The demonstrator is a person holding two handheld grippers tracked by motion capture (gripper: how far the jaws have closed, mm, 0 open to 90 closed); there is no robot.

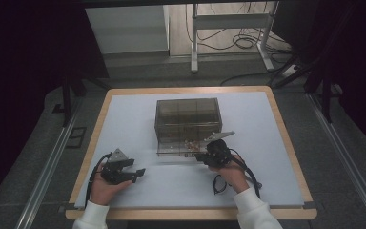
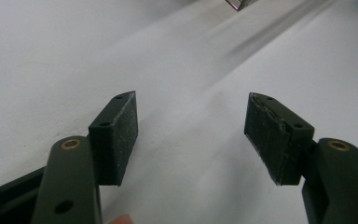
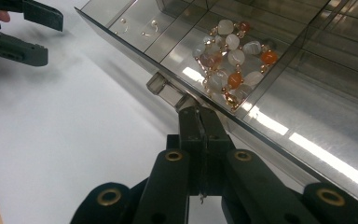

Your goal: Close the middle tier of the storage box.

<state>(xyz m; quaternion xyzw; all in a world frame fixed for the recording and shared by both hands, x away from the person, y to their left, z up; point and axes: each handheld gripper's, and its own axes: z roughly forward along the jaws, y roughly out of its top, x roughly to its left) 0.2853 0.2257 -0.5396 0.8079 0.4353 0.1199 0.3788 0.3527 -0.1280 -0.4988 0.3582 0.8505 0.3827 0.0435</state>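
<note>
A smoky clear drawer box [image 1: 187, 119] is sitting mid-table [image 1: 286, 157], its bottom drawer [image 3: 279, 116] pulled out, beads [image 3: 230, 60] lying inside. The right gripper [image 3: 200, 122] is pinching the drawer's knob [image 3: 161, 87]; the left gripper [image 2: 191, 130] is resting apart, jaws spread, empty.

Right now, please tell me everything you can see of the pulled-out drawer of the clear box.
The drawer is of smoky clear plastic, as it looks, split by thin walls into compartments. It is slid out level from the bottom of the box, toward the person, over the white table. One compartment holds a bracelet of white, grey and orange beads; another holds a few tiny pieces. A small clear knob sticks out from its front wall. The right tongs are shut right by that knob.
</note>
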